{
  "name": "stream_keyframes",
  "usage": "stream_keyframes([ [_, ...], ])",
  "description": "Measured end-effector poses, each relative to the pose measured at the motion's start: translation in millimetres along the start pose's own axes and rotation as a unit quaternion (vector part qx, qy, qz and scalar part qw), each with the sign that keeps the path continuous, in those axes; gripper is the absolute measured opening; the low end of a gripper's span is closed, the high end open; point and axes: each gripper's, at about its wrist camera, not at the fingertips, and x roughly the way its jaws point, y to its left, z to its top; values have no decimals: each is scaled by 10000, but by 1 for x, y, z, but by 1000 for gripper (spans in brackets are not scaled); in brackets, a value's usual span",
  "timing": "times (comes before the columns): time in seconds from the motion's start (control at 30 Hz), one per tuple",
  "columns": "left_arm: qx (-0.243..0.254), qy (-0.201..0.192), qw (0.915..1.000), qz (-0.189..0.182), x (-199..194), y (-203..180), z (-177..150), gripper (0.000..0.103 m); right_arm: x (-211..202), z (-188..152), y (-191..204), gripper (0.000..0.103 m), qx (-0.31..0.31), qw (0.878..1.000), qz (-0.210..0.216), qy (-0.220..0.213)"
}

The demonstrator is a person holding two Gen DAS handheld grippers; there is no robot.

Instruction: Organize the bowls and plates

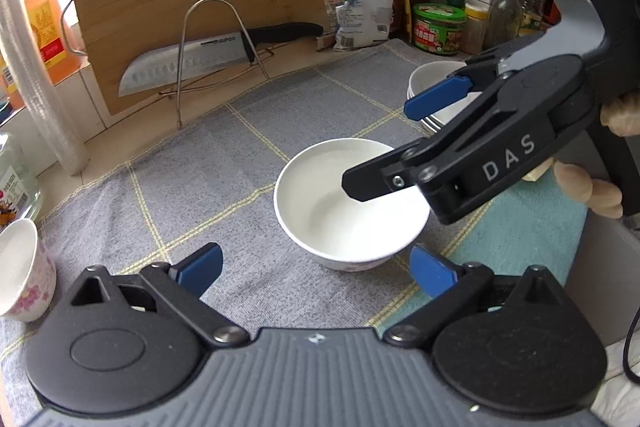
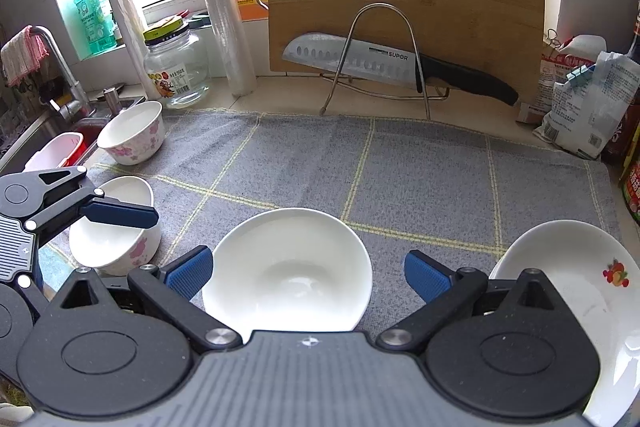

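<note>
Now both tools released, left tool (image 1: 316,269), right tool (image 2: 308,275), empty white bowl (image 2: 288,271), floral bowl (image 2: 132,133) empty.

Left gripper (image 1: 316,267): black linked arms, blue ribbed pads, silver pivot screws, grey ridged base. Right gripper (image 2: 308,275): the same build, "DAS" in white on its side. Black cable (image 1: 630,351) alongside.

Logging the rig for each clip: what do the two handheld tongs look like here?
Both tongs match: black linkage arms with silver pivot bolts, round black discs either side of a ribbed grey body, and blue textured pads. The right tongs carry white "DAS" lettering on a black handle. A thin black cable hangs at the right edge. No sleeve is visible.
</note>
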Motion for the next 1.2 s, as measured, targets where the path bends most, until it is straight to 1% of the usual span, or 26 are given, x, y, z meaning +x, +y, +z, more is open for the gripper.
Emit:
stream_keyframes([
  [0.07,-214,-32,9997,74,-4,1,-3,101,-4,-2,2,103,-87,9999,-38,-99],
  [0.17,-488,8,9986,225,-9,1,-10,101,-7,-4,3,103,-189,9997,56,-148],
  [0.27,-662,23,9970,409,-16,1,-17,101,-7,-5,6,103,-262,9994,141,-148],
  [0.4,-757,8,9956,543,-27,7,-25,101,-5,-5,13,103,-276,9991,259,-165],
  [0.5,-722,-6,9959,541,-32,15,-30,101,-2,-4,23,103,-342,9990,234,-146],
  [0.6,-590,-24,9971,485,-35,27,-36,101,-1,-2,36,103,-440,9987,175,-181],
  [0.67,-505,-43,9979,398,-39,37,-39,101,-1,-1,46,103,-464,9986,58,-235],
  [0.8,-202,-100,9994,245,-51,59,-46,101,3,3,68,103,-454,9986,-82,-249],
  [0.93,126,9,9998,122,-58,84,-59,101,9,6,96,103,-557,9981,-181,-210],
  [1.03,491,148,9987,56,-63,100,-70,101,14,7,113,103,-615,9978,-191,-160],
  [1.2,1125,365,9930,-29,-64,122,-83,101,23,3,139,103,-897,9959,-102,34],
])
